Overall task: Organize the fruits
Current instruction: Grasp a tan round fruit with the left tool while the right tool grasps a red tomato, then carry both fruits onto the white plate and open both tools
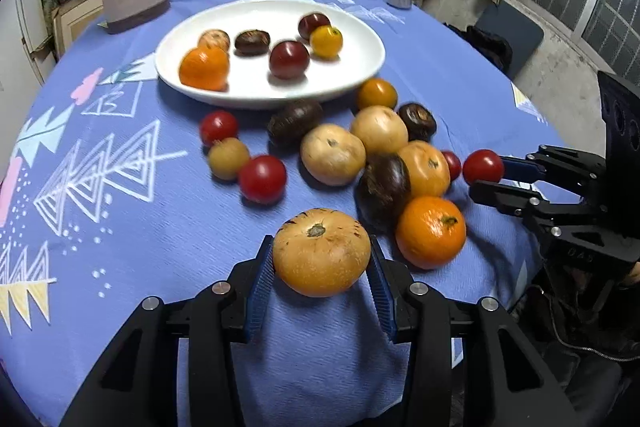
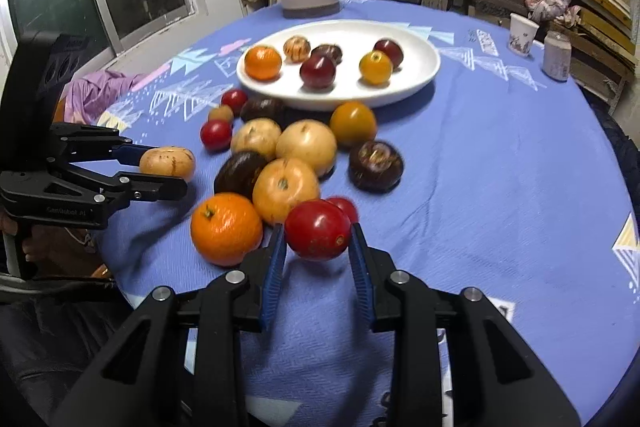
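Blue tablecloth: left gripper clamps a tan fruit, right gripper a red tomato, loose fruit pile before the plate

The worktop wears a matt, woven blue cloth with a fine ribbed texture. The plate looks like smooth, glossy white ceramic. The red tomato has a shiny, taut skin; the orange is finely pitted. Each hand-held gripper is matt black plastic with bright metal rivets and ribbed blue pads.
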